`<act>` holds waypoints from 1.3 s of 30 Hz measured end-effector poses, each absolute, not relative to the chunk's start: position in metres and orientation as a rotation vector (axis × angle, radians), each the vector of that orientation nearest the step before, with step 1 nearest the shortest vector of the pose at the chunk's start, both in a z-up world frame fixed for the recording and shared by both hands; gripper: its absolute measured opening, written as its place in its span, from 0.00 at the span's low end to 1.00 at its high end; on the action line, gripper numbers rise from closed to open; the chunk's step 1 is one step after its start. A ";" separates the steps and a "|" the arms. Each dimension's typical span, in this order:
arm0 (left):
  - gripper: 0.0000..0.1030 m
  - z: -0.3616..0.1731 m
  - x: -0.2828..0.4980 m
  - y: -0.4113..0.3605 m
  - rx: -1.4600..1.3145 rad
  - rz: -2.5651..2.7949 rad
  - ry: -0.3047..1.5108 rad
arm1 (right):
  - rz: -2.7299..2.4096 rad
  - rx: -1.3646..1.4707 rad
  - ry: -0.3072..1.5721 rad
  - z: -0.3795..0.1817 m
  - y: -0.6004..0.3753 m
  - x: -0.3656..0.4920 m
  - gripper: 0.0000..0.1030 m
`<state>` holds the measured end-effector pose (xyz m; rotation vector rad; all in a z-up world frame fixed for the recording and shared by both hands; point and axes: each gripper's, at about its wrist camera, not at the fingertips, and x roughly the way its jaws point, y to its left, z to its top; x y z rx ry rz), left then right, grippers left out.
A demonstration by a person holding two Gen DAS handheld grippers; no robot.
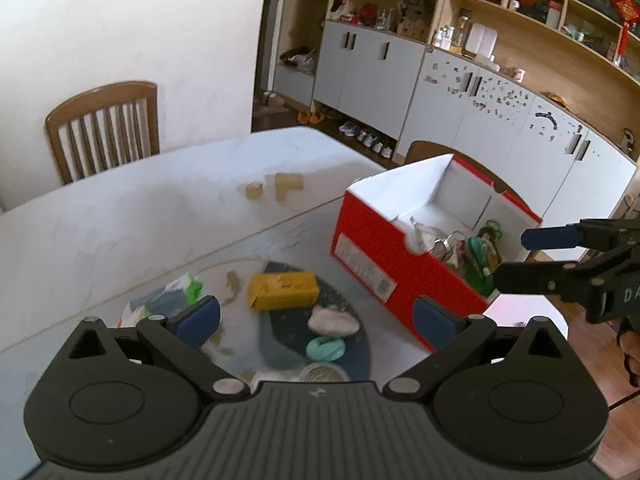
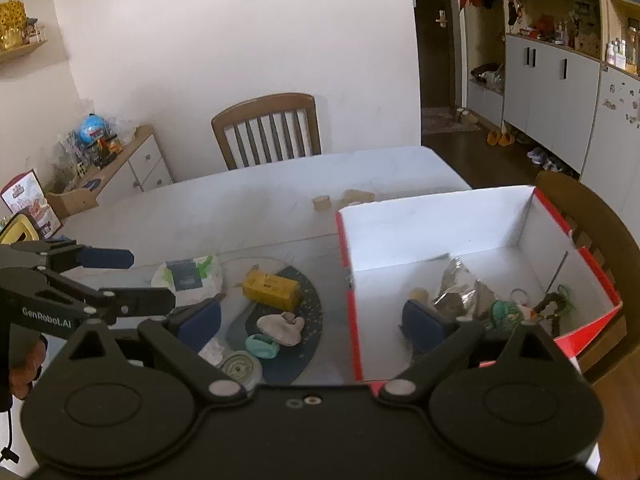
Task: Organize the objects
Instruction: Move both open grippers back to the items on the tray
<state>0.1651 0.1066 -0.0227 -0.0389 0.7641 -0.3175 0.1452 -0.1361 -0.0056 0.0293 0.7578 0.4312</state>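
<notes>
Left wrist view: my left gripper (image 1: 316, 318) hangs over the near end of the table (image 1: 120, 216), jaws spread wide, nothing between the pads. Below it, the loose items sit on and around a dark round mat (image 1: 360, 340): yellow box (image 1: 283, 290) at the far side of the mat, white lumpy piece (image 1: 333, 321) nearer, teal ring-shaped thing (image 1: 326, 349) nearer again, grey round disc (image 1: 323, 373) at the near edge, half hidden by the gripper body. White-and-green packet (image 1: 172, 300) lies left of the mat. The red box (image 1: 400, 256) stands right of the mat, open top, already holding a few things I can't make out. Right gripper (image 1: 516, 258) pokes in from the right, beside the box's near-right corner.

Right wrist view: my right gripper (image 2: 316, 320) also gapes open and is empty; its right pad (image 2: 424, 320) sits over the red box (image 2: 352, 320) interior, its left one toward the mat. Inside the box: a crumpled foil piece (image 2: 460, 284), green bits near the right wall. Left gripper (image 2: 152, 280) comes in from the left, over the packet (image 2: 188, 276).

Step, as I judge it: between picks, both claws free, roughly half the clutter still on the table. Next move calls for dropping one claw onto a single item. The yellow box (image 2: 272, 289) looks easiest, with flat sides, so I'd square the pads across its short width, then carry it right into the box.
</notes>
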 end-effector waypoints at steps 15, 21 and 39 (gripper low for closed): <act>1.00 -0.093 0.163 0.144 -0.017 -0.263 0.833 | 0.509 -0.025 0.881 -0.041 -0.074 0.155 0.94; 1.00 -0.122 0.166 0.146 -0.021 -0.272 0.851 | 0.496 -0.031 0.935 -0.063 -0.056 0.165 0.93; 0.99 -0.152 0.183 0.143 -0.093 -0.311 0.882 | 0.282 0.016 1.056 -0.112 -0.034 0.209 0.90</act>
